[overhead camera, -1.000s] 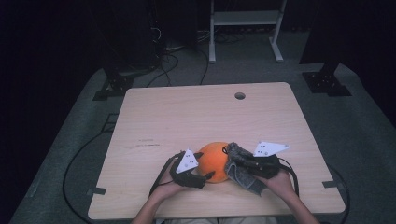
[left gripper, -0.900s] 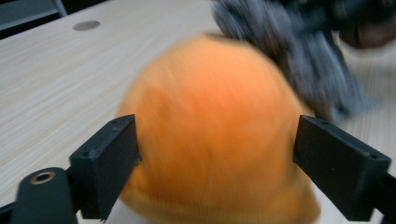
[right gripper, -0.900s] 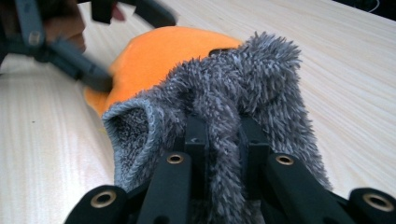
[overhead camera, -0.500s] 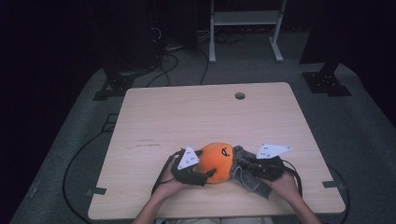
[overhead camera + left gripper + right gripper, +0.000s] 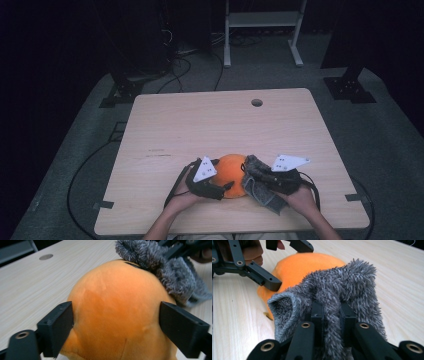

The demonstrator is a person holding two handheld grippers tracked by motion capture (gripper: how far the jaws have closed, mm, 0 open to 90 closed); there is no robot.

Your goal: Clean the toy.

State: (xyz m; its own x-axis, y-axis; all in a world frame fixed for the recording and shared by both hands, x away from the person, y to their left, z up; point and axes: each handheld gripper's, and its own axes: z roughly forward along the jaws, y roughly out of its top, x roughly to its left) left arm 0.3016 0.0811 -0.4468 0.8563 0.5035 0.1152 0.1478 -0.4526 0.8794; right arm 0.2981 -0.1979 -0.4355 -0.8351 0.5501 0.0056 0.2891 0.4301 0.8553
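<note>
At the near edge of the bench (image 5: 165, 125) sits an orange plush toy (image 5: 232, 170), between our two hands. Our left gripper (image 5: 116, 322) straddles it, its jaws wide and just opening further, both at the toy's sides. Our right gripper (image 5: 331, 312), jaws nearly shut, pinches a grey fuzzy cloth (image 5: 342, 290) that touches the toy's right side.

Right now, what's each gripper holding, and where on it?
Right gripper pinches a fold of the grey fuzzy cloth. Left gripper, jaws just opening, straddles the orange plush at its sides; grip uncertain.
</note>
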